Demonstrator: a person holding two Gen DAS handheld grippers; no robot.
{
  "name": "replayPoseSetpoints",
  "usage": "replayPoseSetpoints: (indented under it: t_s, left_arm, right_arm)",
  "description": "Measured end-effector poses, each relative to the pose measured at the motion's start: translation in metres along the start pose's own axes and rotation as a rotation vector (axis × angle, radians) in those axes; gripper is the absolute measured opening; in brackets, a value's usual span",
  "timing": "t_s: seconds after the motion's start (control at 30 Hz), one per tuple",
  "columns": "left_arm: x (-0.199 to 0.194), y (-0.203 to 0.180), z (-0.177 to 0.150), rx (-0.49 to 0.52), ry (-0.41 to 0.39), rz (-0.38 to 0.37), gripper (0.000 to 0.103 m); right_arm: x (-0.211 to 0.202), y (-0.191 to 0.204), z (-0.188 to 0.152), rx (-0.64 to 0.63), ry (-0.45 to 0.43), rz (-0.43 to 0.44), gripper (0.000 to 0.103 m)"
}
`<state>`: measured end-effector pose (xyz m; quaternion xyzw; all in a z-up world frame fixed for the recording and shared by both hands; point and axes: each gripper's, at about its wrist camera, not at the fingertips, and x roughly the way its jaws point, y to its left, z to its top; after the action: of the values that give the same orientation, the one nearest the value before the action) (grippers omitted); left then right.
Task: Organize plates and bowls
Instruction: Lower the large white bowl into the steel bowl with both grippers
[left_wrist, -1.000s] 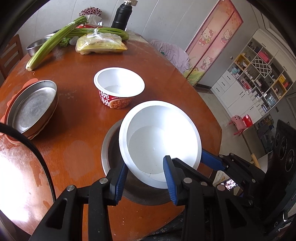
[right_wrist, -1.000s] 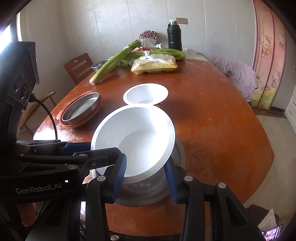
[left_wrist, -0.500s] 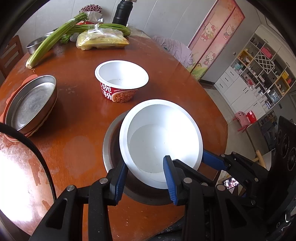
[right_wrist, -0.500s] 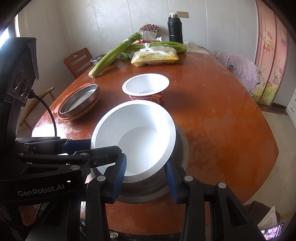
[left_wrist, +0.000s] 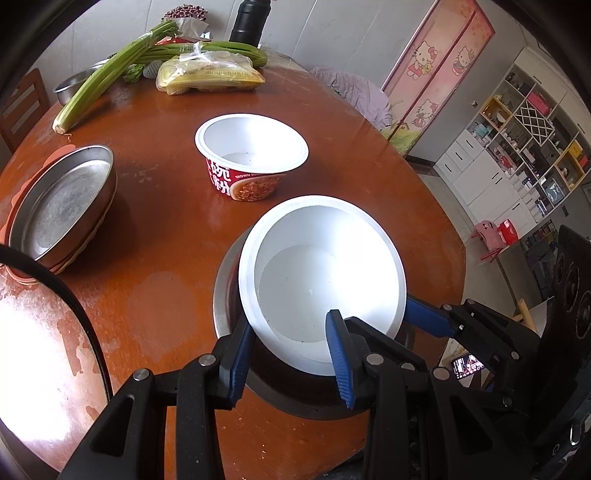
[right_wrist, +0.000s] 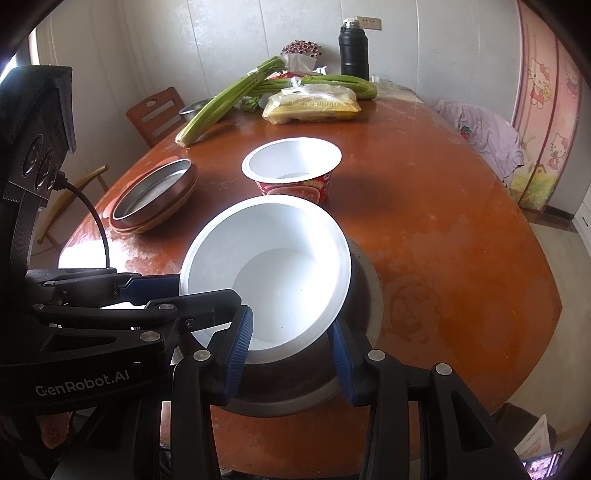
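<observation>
A large white bowl is held tilted above a steel plate near the table's front edge. My left gripper is shut on the bowl's near rim. My right gripper is shut on the same bowl from the other side. A red and white noodle cup stands upright just beyond. A stack of steel plates sits at the left.
The round brown table carries celery stalks, a bagged food pack, a black flask and a small steel bowl at the far end. A wooden chair stands at the left.
Both grippers have lifted the white bowl up and tilted it. The noodle cup and table look farther below; the steel plate stays on the table.
</observation>
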<state>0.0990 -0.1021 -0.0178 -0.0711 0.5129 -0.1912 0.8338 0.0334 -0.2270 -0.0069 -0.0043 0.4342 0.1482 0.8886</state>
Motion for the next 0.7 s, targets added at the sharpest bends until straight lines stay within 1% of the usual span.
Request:
replayPoseSetpoints:
  t_s: [0.7]
  left_arm:
    - [0.006, 0.003, 0.008, 0.007, -0.006, 0.010, 0.039]
  right_arm:
    - [0.016, -0.009, 0.010, -0.006, 0.015, -0.034, 0.043]
